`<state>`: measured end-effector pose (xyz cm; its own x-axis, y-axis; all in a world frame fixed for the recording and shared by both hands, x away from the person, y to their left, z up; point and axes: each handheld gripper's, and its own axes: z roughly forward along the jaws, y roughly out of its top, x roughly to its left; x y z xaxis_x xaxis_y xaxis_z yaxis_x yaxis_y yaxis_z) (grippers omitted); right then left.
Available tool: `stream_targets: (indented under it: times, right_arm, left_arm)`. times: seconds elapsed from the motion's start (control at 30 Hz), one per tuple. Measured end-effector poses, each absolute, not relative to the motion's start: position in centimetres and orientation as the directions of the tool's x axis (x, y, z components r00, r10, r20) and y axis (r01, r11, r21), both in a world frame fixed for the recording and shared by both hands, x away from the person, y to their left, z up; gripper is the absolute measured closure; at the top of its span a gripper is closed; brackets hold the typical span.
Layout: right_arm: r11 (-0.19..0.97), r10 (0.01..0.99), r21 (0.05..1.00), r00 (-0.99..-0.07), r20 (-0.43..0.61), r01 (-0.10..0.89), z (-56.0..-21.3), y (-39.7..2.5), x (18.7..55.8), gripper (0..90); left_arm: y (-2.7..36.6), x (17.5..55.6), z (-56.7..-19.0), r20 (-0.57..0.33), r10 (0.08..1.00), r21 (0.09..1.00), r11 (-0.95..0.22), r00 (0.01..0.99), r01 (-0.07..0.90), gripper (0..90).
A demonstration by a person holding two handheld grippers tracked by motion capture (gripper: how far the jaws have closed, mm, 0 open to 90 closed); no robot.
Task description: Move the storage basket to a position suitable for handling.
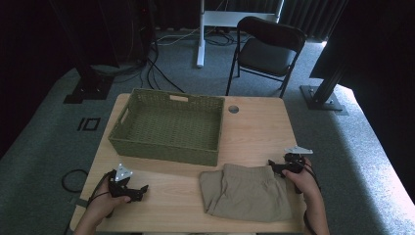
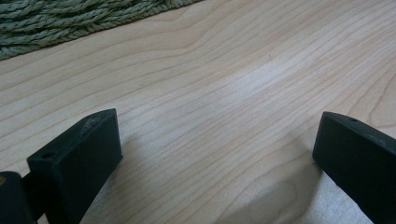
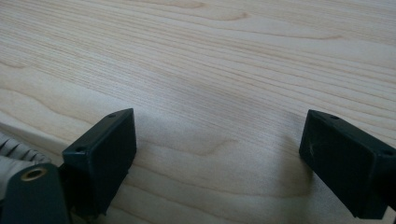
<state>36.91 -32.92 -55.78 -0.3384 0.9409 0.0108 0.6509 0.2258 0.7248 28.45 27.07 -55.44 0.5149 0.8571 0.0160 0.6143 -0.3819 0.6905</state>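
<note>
high view | left gripper (image 1: 139,190) – jaws wide, empty | right gripper (image 1: 275,167) – jaws wide, beside shorts (image 1: 247,192)

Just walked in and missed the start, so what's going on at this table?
A person holds a gripper in each hand over a wooden table. Folded khaki shorts lie at the near edge, in front of an empty green basket. The right gripper is beside the shorts' top right corner, jaws open; the left gripper rests open on bare wood. Neither holds anything.

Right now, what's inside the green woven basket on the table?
Nothing shows inside the green woven rectangular basket: its woven floor lies bare. Its near wall hides a strip of floor along the front, so something flat there could go unseen.
</note>
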Motion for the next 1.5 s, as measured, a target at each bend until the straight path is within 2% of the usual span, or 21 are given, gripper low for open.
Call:
stream_targets:
  times: [0.33, 0.93, 1.5]
  right_arm:
    - [0.212, 0.941, 0.716, -0.337, 0.035, 0.665, -55.5, -33.0, 37.2, 13.1]
    - [0.171, 0.939, 0.78, -0.339, 0.056, 0.603, -50.9, -30.4, 38.6, 12.6]
    - [0.206, 0.895, 0.821, -0.442, 0.062, 0.532, -47.2, -25.0, 38.3, 12.9]
  left_arm:
    - [29.0, 28.9, -55.1, 0.0, 0.857, 0.687, -0.375, 0.516, 0.623, 2.3]
    - [31.5, 30.5, -52.5, -0.017, 0.868, 0.726, -0.33, 0.496, 0.604, 2.4]
    - [32.9, 31.8, -46.9, 0.024, 0.869, 0.8, -0.313, 0.494, 0.512, 2.4]
